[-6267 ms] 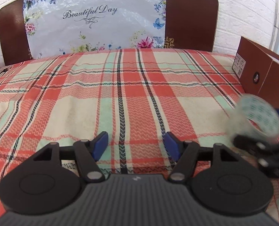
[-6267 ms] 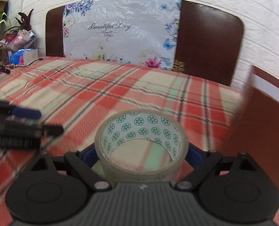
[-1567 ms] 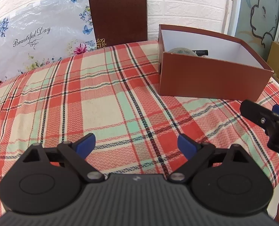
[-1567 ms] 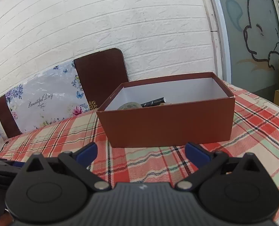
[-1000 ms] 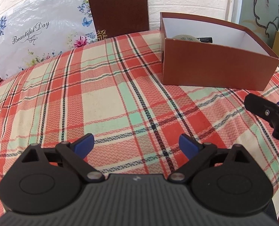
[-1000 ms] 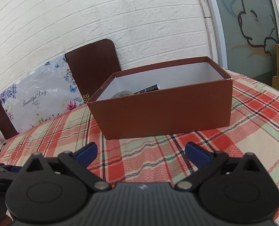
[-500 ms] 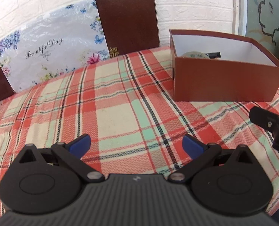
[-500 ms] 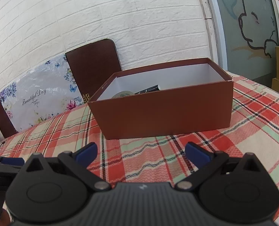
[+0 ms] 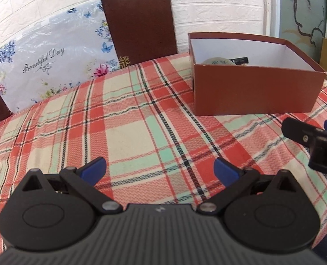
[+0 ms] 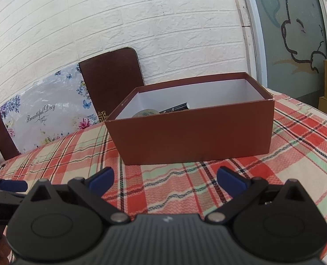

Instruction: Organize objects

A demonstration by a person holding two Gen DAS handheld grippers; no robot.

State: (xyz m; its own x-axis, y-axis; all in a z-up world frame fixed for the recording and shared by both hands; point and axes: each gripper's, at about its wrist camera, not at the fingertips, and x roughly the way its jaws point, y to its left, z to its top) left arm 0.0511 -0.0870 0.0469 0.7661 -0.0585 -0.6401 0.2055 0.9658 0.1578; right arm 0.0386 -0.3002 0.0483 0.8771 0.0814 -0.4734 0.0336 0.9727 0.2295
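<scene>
My left tongs [image 9: 159,170] released, nothing between blue pads, above middle of bench with red-green plaid cloth [image 9: 128,132]. My right tongs [image 10: 165,177] also released, empty, near front wall of open reddish-brown cardboard box [image 10: 194,130]. Box stands toward far right corner of bench. Inside box, by its left wall: patterned roll of clear tape [image 10: 146,113] and black pen-like stick [image 10: 175,108] beside it. No loose object visible on cloth. I judge organizing nearly complete. Good practice: keep both tongs apart from box walls, look for remaining items outside view.

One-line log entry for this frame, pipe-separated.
left gripper: open, empty | right gripper: open, empty | tape roll, black tube: in brown box | plaid tablecloth
</scene>
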